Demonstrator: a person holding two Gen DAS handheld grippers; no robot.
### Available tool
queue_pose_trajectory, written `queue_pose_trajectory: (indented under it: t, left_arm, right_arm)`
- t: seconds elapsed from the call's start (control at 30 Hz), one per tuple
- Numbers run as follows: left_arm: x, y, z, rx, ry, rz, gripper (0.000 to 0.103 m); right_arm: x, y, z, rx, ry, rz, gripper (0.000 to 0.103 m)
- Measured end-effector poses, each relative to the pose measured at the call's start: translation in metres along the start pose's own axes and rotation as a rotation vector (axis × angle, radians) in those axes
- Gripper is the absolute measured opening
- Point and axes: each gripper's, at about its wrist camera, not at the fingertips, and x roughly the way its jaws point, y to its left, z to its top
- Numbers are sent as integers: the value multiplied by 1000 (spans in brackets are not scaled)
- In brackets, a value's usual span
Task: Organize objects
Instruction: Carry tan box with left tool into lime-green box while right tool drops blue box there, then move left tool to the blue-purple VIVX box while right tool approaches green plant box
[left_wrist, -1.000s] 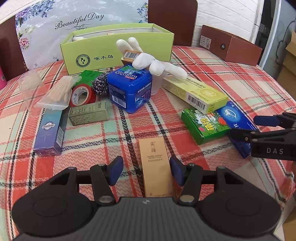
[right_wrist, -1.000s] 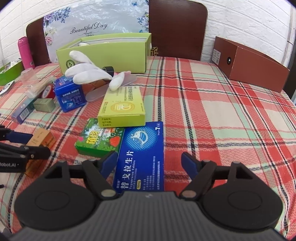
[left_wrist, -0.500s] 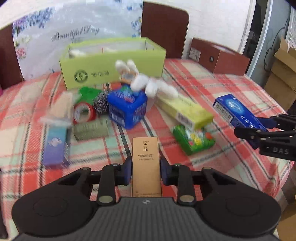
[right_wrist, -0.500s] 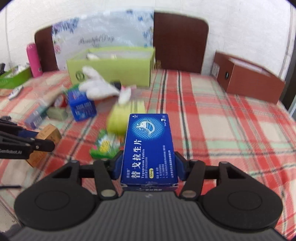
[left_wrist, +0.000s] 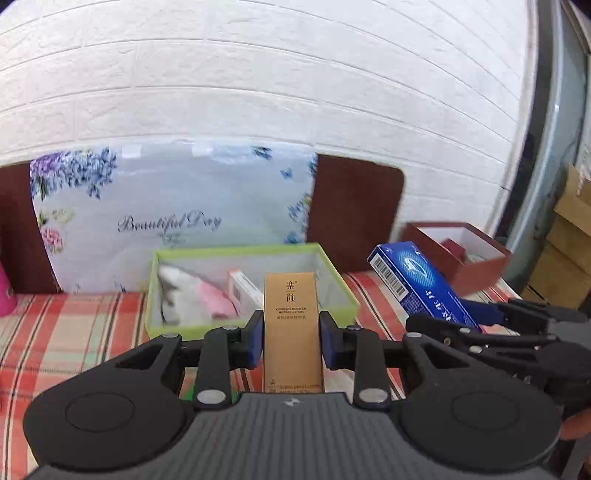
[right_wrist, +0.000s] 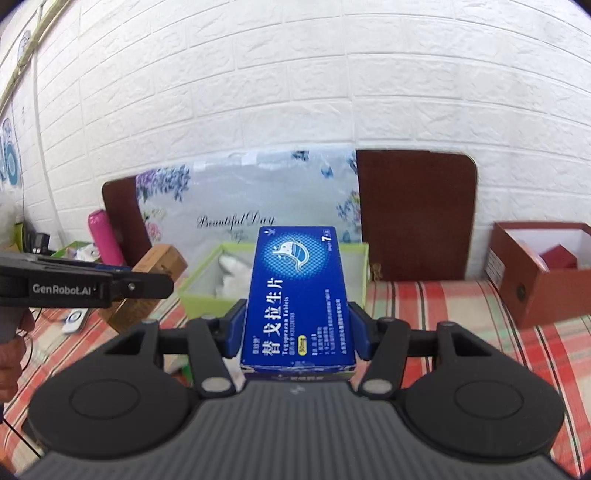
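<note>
My left gripper (left_wrist: 291, 341) is shut on a tall gold lotion box (left_wrist: 291, 325), held up above the table in front of the open green box (left_wrist: 255, 251). My right gripper (right_wrist: 297, 332) is shut on a blue tablet box (right_wrist: 299, 291), also lifted and facing the green box (right_wrist: 364, 258). The green box holds a white cloth (left_wrist: 177, 295), a pink item (left_wrist: 214, 299) and a small white carton (left_wrist: 243, 288). The blue box also shows at the right of the left wrist view (left_wrist: 417, 280); the gold box shows at the left of the right wrist view (right_wrist: 147, 284).
An open brown box (right_wrist: 535, 280) stands at the right on the red plaid tablecloth (right_wrist: 424, 302). A floral "Beautiful Day" cushion (left_wrist: 166, 214) and a dark chair back (right_wrist: 413, 214) stand behind the green box. A pink bottle (right_wrist: 103, 236) is at far left.
Both grippers closed on their boxes, lifted them off the table and carried them up and toward the green box; the cluttered table items have dropped out of view.
</note>
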Motion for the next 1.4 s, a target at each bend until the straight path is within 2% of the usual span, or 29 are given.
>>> queue_pose_trajectory:
  t: [0.1, 0.2, 0.37, 0.57, 0.63, 0.67, 0.7, 0.73, 0.83, 0.93, 1.1, 1.17, 1.3, 1.4]
  left_arm:
    - [40, 20, 21, -44, 19, 67, 32]
    - [88, 44, 32, -95, 61, 122, 32]
    - [157, 68, 28, -119, 143, 177, 32]
    - [200, 89, 16, -113, 179, 199, 32]
    - [204, 93, 14, -115, 164, 206, 45]
    - [204, 94, 14, -117, 163, 213, 72]
    - [204, 94, 14, -116, 160, 233, 88]
    - [201, 94, 15, -116, 142, 252, 88]
    - [188, 95, 18, -112, 106, 270, 88]
    - [163, 89, 20, -93, 46, 295, 88]
    - [105, 64, 22, -30, -42, 293, 92]
    - [80, 52, 19, -13, -57, 316, 92]
    - [28, 34, 4, -2, -83, 327, 92]
    - [-10, 28, -17, -29, -113, 295, 92]
  right_arm:
    - [47, -3, 24, -12, 0, -16, 55]
    - [94, -6, 33, -41, 19, -41, 55]
    - [171, -15, 29, -44, 86, -54, 55]
    - [227, -21, 8, -49, 175, -61, 55]
    - [238, -22, 4, -61, 188, -68, 59]
    - [241, -21, 2, -70, 192, -81, 75]
    - [243, -20, 0, -82, 193, -90, 82]
    - [240, -18, -2, -101, 173, -89, 94]
    - [225, -13, 1, -134, 127, -74, 99]
    - [201, -12, 10, -88, 95, -65, 103]
    - [142, -6, 23, -46, 15, -65, 103]
    - [115, -3, 25, -31, -18, -63, 103]
    - [55, 4, 22, 2, -81, -60, 103]
    - [15, 10, 12, 23, -115, -61, 103]
